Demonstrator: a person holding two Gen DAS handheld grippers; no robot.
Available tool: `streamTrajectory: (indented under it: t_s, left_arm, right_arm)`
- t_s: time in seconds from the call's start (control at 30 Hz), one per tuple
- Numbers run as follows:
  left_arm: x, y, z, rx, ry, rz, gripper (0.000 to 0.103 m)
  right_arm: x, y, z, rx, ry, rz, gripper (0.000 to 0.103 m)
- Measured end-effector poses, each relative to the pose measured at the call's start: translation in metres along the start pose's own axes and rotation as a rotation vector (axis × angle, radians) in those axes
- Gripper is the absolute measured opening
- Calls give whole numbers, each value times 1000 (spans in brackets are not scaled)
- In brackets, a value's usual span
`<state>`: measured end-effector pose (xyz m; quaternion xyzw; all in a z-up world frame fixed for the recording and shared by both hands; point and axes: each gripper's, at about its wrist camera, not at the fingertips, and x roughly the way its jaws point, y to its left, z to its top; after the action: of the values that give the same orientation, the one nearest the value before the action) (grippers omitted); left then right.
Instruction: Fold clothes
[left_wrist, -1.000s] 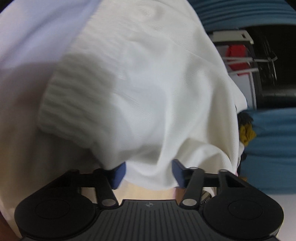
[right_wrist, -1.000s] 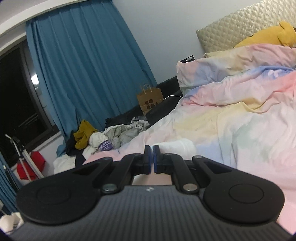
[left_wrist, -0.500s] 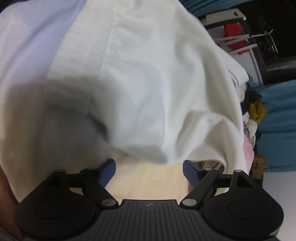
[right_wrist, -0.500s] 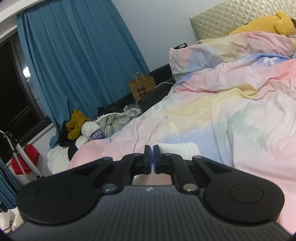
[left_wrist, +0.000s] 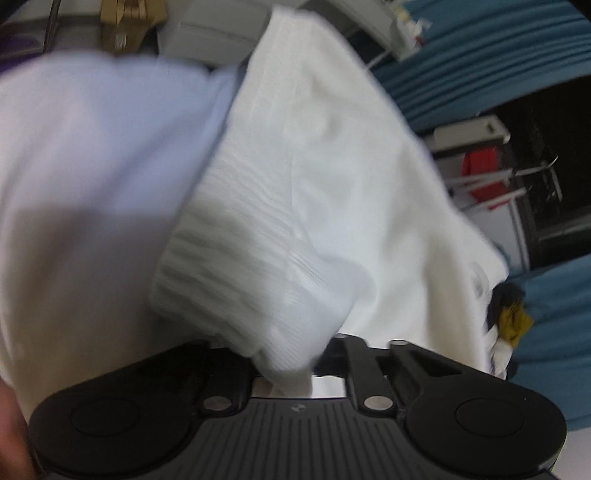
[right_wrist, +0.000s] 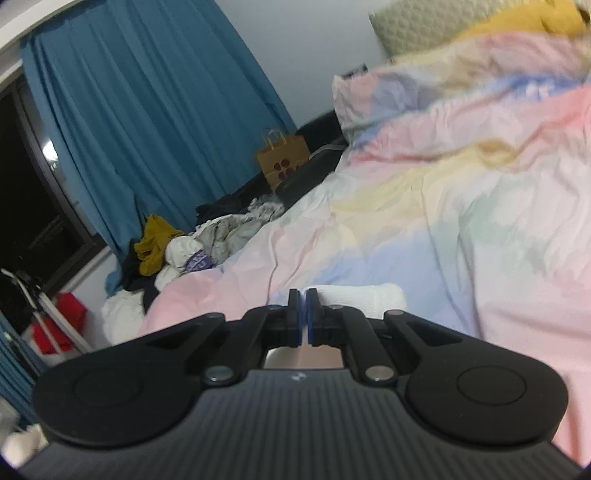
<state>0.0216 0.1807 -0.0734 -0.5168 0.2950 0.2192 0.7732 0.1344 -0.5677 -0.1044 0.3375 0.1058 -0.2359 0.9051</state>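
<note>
- The left gripper (left_wrist: 286, 356) is pressing into a white garment (left_wrist: 314, 192); the ribbed cuff (left_wrist: 236, 280) is draping over its fingertips and hiding them, so how far apart they are cannot be told.
- The garment is lying on the pastel duvet (right_wrist: 461, 206), filling the blurred left view.
- The right gripper (right_wrist: 302, 318) is hovering over the duvet, jaws pinched nearly together on nothing, with the white cuff (right_wrist: 364, 297) sitting just beyond them.
- Further off, a clothes pile (right_wrist: 192, 247), paper bag (right_wrist: 282, 162) and blue curtain (right_wrist: 147, 110) are standing.
</note>
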Motion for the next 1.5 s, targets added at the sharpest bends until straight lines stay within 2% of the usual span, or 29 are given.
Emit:
streamTrajectory:
  t_s: [0.13, 0.23, 0.37, 0.43, 0.57, 0.63, 0.7, 0.77, 0.83, 0.9, 0.97, 1.03, 1.13, 1.2, 1.27, 1.43, 1.47, 1.5]
  left_arm:
    - [-48, -8, 37, 23, -108, -57, 7]
    - [-88, -14, 74, 40, -156, -88, 7]
    - [-119, -6, 109, 42, -145, -92, 7]
    - [-141, 22, 118, 48, -138, -71, 7]
    - [-134, 59, 124, -6, -137, -44, 7]
    - [-117, 66, 114, -33, -129, -53, 7]
    - [-104, 67, 109, -46, -127, -64, 8]
    - [-98, 70, 109, -59, -126, -70, 8]
    - [-97, 73, 108, -75, -126, -78, 8]
    - [-91, 77, 109, -94, -124, -87, 8]
    - [-87, 79, 109, -102, -125, -89, 8]
    - [-85, 79, 109, -97, -127, -85, 8]
    - [-83, 77, 108, -85, -131, -80, 8]
    - [-84, 75, 107, -79, -135, -78, 8]
    - [-83, 74, 106, -73, -137, -78, 8]
    - [-81, 71, 107, -63, -138, -76, 8]
    - [-81, 71, 107, -62, -138, -74, 8]
    - [-80, 70, 107, -59, -138, -73, 8]
  right_arm:
    - [15, -25, -1, 121, 90, 0, 5]
    - [26, -40, -6, 192, 173, -7, 5]
    - [35, -57, -15, 314, 291, 21, 5]
    - [35, -60, -20, 355, 338, 43, 6]
    - [33, -70, -23, 418, 375, 82, 9]
    - [32, -77, -25, 465, 389, 98, 13]
    - [33, -88, -28, 542, 422, 116, 31]
    - [34, -94, -28, 576, 449, 97, 39]
    - [35, -96, -26, 583, 459, 93, 40]
    - [39, -92, -25, 551, 476, 79, 40]
    - [44, -85, -24, 511, 497, 29, 40]
    - [43, -82, -22, 534, 489, 14, 41]
    - [39, -69, -14, 474, 485, -22, 45]
    - [36, -60, -10, 414, 484, -44, 66]
    - [33, -54, -9, 359, 485, -73, 72]
    - [47, -54, -17, 283, 476, -140, 71]
    - [52, -53, -21, 270, 472, -162, 59]
    - [54, -51, -23, 254, 463, -188, 32]
